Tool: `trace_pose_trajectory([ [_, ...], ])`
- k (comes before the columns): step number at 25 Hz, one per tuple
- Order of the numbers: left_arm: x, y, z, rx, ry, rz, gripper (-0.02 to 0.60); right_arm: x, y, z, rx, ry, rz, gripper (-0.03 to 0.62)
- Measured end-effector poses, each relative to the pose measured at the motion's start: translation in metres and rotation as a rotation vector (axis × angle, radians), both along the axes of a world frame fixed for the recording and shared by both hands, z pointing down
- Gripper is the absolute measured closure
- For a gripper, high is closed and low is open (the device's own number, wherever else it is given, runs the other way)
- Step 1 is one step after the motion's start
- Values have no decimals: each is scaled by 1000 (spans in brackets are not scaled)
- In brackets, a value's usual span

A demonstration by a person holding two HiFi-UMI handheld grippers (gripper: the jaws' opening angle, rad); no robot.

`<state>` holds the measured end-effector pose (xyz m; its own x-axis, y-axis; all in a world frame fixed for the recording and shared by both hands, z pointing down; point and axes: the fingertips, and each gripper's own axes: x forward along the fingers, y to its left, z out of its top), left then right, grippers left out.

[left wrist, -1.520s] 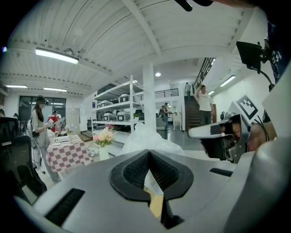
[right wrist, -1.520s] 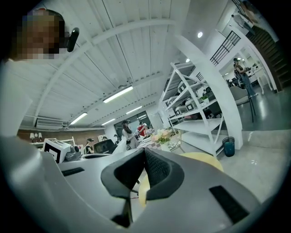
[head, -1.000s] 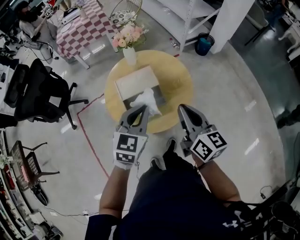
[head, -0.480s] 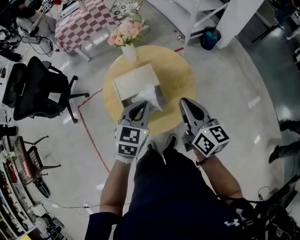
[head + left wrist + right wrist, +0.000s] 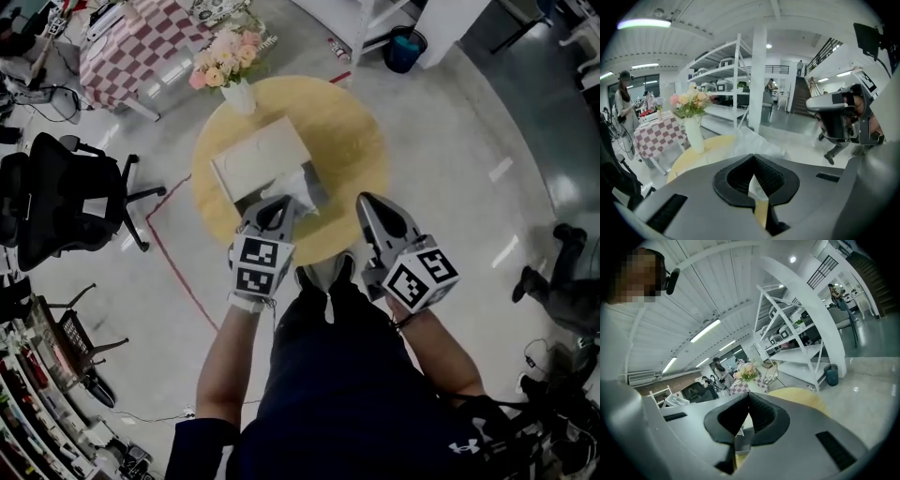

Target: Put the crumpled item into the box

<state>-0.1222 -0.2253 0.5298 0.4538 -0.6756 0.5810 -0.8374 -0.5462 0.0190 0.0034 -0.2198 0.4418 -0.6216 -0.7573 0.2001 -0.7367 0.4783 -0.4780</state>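
Crumpled item (image 5: 302, 186), grasped by left gripper (image 5: 278, 208), lengthwise forward over box (image 5: 253, 157); right gripper (image 5: 367, 202) clenched.

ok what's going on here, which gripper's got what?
A person stands over a round yellow table with a handheld gripper in each hand. The left gripper is shut on the crumpled white item and holds it at the near edge of the box, not yet released. The right gripper is shut and empty, beside the box.
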Motion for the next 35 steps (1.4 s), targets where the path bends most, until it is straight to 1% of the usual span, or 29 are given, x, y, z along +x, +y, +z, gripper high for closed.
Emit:
trace_pose_trajectory([
  [3, 4, -4, 22, -46, 2, 7, 565, 5, 0, 9, -29, 0, 24, 589],
  [12, 14, -29, 72, -152, -28, 50, 564, 14, -17, 32, -74, -3, 58, 589],
  [19, 16, -39, 109, -231, -42, 55, 564, 23, -25, 50, -118, -9, 92, 589],
  [28, 18, -46, 142, -303, -62, 68, 565, 31, -40, 63, -149, -29, 129, 589],
  [35, 17, -50, 162, -363, -71, 59, 563, 34, -49, 71, -169, -31, 136, 589],
])
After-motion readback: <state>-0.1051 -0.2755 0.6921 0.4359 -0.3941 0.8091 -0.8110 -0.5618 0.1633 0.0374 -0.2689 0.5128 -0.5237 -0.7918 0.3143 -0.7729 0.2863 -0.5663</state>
